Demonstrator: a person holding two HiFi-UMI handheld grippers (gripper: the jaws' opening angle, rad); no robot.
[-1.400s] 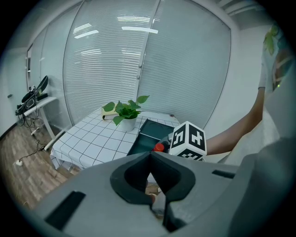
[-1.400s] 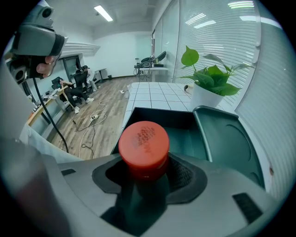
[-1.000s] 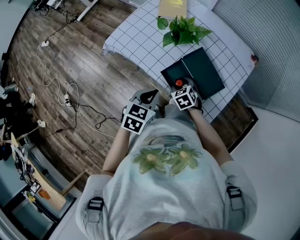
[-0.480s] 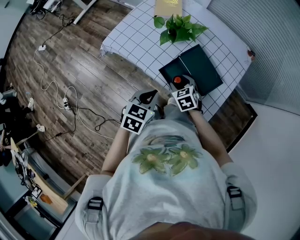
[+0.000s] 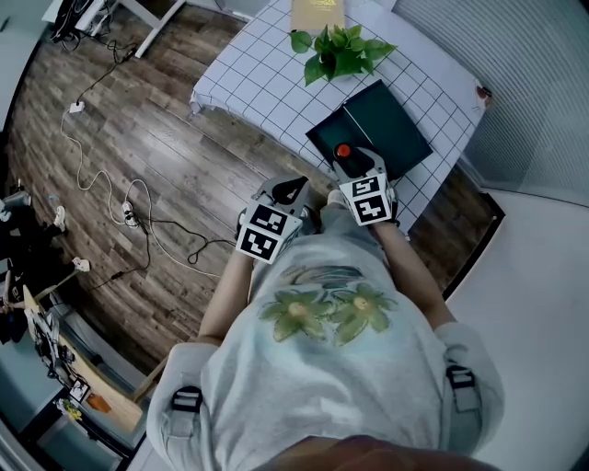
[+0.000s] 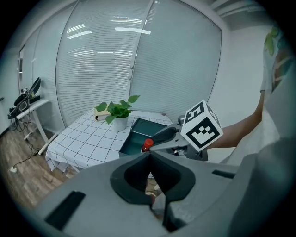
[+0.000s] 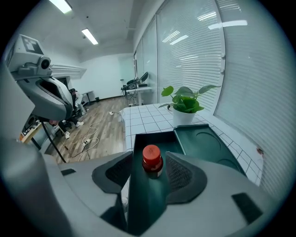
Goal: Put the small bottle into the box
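The small dark bottle with a red cap [image 5: 342, 151] [image 7: 152, 159] is upright between the tips of my right gripper [image 5: 346, 160] [image 7: 152, 170], which is shut on it. It hangs over the near part of the open dark green box [image 5: 319, 138] [image 7: 147, 138], whose lid [image 5: 391, 124] [image 7: 209, 146] lies flat to the right. In the left gripper view the bottle [image 6: 147, 144] and the box [image 6: 138, 134] show ahead. My left gripper [image 5: 294, 189] [image 6: 149, 153] is shut on nothing, held off the table's near edge by the person's body.
The box sits on a table with a white checked cloth [image 5: 262, 83]. A potted green plant [image 5: 339, 51] [image 7: 185, 105] and a yellow book [image 5: 316, 13] stand beyond it. Cables and a power strip [image 5: 129, 195] lie on the wooden floor at left.
My right gripper has carried the bottle forward, further over the box. The left gripper has stayed where it was.
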